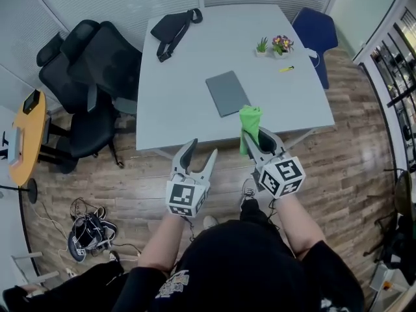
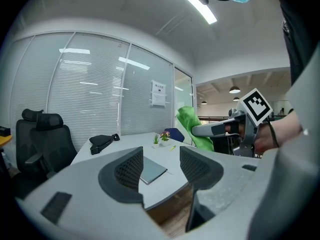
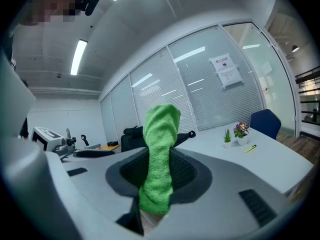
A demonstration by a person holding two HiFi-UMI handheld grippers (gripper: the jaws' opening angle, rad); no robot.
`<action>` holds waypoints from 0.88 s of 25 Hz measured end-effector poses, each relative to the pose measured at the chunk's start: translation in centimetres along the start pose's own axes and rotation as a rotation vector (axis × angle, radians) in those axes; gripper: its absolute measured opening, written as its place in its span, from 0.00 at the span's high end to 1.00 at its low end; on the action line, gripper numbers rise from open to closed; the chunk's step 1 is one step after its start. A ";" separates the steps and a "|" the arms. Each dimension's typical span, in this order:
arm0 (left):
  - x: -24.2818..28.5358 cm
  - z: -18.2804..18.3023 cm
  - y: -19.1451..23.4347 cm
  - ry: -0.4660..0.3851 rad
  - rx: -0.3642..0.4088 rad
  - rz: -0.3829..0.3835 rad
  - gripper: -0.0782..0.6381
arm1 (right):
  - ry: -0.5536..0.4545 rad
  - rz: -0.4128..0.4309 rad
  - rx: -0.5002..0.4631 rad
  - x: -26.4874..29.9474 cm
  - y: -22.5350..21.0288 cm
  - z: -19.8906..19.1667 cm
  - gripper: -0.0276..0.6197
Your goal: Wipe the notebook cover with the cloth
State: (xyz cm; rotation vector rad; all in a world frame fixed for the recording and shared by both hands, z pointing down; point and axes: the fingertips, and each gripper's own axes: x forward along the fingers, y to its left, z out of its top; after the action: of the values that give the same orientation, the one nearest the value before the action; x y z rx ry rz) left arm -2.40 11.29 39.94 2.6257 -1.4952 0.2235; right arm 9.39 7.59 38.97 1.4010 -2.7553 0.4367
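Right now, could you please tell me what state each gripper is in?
Left gripper: open, nothing between its jaws.
Right gripper: shut on the green cloth.

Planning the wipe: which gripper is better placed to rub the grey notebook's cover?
Right, probably. The right gripper is shut on the green terry cloth, near the flat grey notebook on the white table. The left gripper stands open and empty.

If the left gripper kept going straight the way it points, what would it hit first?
Likely the table near its front edge, with the notebook just beyond; depth is hard to judge.
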 end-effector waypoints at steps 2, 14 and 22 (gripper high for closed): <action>1.6 0.2 0.3 0.007 -0.002 0.021 0.59 | 0.009 0.022 0.005 1.2 -1.4 0.2 0.79; 8.3 0.9 0.9 0.042 -0.023 0.156 0.59 | 0.043 0.152 0.010 6.1 -7.8 2.5 0.79; 11.5 0.3 0.7 0.066 -0.040 0.206 0.59 | 0.056 0.203 0.010 7.2 -10.5 3.2 0.79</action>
State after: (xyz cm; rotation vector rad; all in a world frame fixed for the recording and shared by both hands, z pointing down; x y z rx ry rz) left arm 2.85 1.15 41.74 2.4079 -1.7286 0.2914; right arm 13.75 -4.80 39.44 1.0957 -2.8645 0.4884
